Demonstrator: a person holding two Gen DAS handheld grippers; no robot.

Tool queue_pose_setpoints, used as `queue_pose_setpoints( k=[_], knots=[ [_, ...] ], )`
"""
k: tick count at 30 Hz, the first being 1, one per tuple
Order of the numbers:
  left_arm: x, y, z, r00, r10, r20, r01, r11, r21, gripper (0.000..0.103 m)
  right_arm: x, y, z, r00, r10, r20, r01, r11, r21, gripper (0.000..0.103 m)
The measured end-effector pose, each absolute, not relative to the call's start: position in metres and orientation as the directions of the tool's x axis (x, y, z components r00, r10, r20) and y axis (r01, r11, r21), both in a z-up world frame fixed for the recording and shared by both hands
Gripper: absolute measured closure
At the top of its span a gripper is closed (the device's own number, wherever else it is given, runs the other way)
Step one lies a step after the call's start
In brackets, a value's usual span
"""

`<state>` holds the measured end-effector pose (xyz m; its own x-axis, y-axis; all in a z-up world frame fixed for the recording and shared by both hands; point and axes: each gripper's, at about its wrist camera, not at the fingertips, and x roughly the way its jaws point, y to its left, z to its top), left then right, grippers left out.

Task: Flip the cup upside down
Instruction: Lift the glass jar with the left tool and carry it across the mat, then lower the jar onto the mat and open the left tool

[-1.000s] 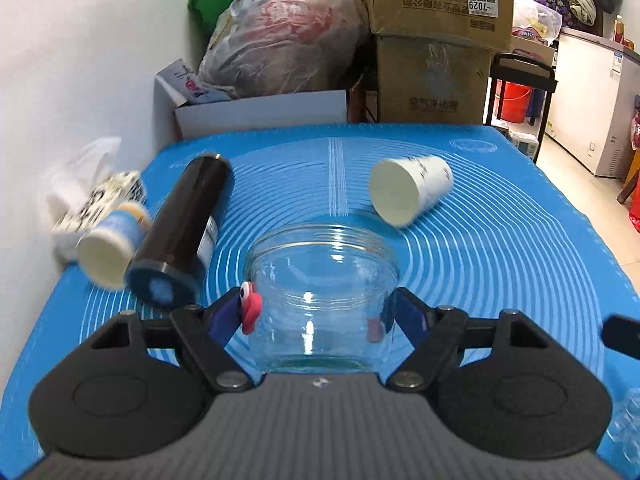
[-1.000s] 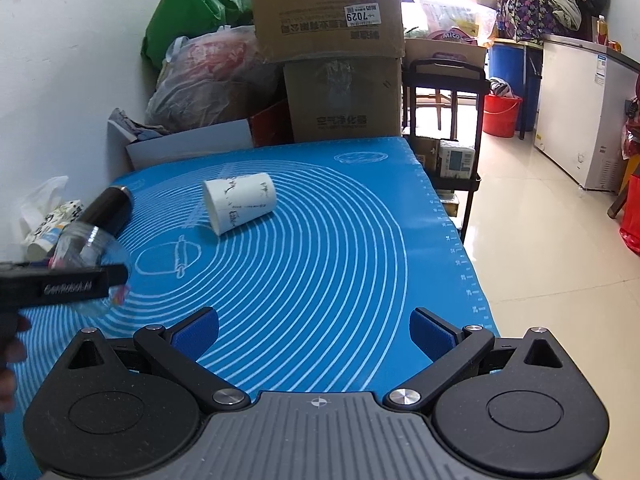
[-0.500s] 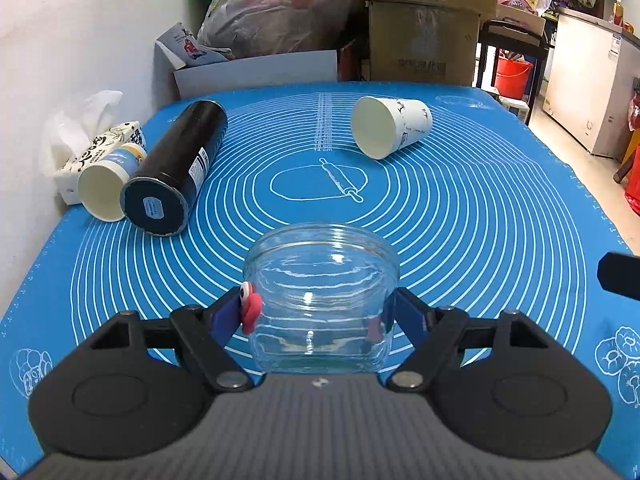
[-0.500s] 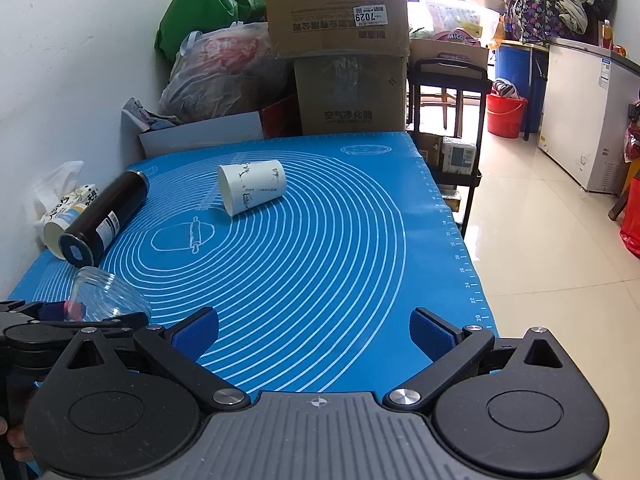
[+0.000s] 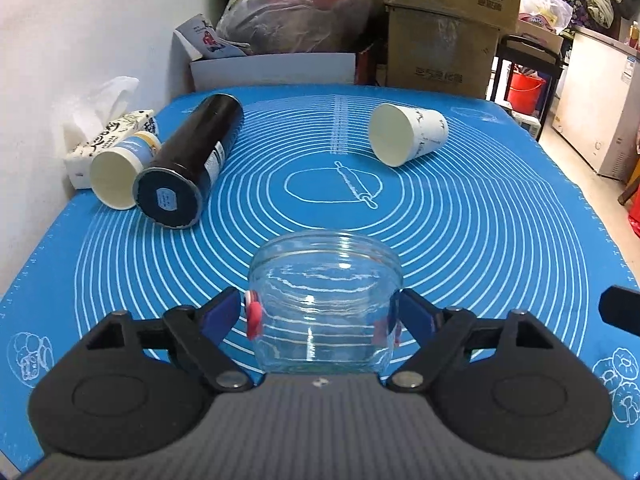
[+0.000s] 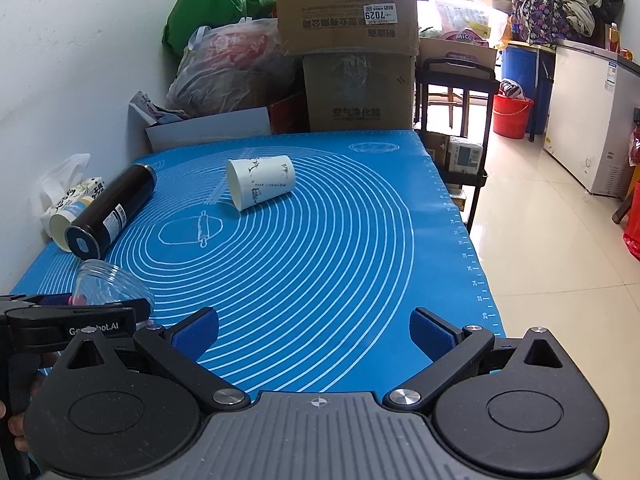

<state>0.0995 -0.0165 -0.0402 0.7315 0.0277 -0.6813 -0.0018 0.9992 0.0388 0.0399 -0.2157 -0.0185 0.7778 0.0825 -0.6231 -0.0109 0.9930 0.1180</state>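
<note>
My left gripper (image 5: 324,312) is shut on a clear glass cup (image 5: 325,300), its blue pads pressing both sides. The cup's open rim points away from me, over the near part of the blue mat (image 5: 480,240). In the right wrist view the glass cup (image 6: 110,282) lies tilted on its side in the left gripper (image 6: 76,320) at the lower left. My right gripper (image 6: 314,334) is open and empty above the mat's near edge. A white paper cup (image 5: 406,134) lies on its side at the back of the mat; it also shows in the right wrist view (image 6: 260,186).
A black cylinder bottle (image 5: 192,164) lies on its side at the left, beside a small paper cup (image 5: 120,170) and a tissue pack (image 5: 108,140). Cardboard boxes (image 5: 444,24) and bags (image 5: 296,8) stand behind the table. The wall runs along the left; the floor drops off on the right.
My left gripper has pulled back toward the near edge with the glass cup held in it, so the objects at the back look farther away. The right gripper stays open and almost still.
</note>
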Motion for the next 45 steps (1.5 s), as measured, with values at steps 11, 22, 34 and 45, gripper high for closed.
queue_pose_setpoints(
  k=[11, 22, 34, 45],
  knots=[
    [0.096, -0.014, -0.034, 0.734, 0.034, -0.679, -0.011, 0.999, 0.038, 0.015, 0.036, -0.213, -0.016, 0.778, 0.093, -0.622, -0.024, 0.993, 0.119, 0.000],
    [0.080, -0.011, -0.006, 0.779, 0.046, -0.625, -0.043, 0.999, 0.021, 0.005, 0.031, -0.208, -0.012, 0.775, 0.102, -0.624, -0.047, 0.994, 0.104, 0.000],
    [0.060, 0.017, 0.019, 0.808, 0.091, -0.582, -0.090, 0.995, 0.031, 0.005, 0.022, -0.191, -0.001, 0.776, 0.102, -0.623, -0.098, 0.994, 0.041, 0.000],
    [0.040, 0.069, 0.006, 0.797, 0.127, -0.590, -0.127, 0.991, 0.042, 0.005, 0.032, -0.121, 0.014, 0.788, -0.094, -0.608, -0.266, 0.840, -0.474, 0.000]
  ],
)
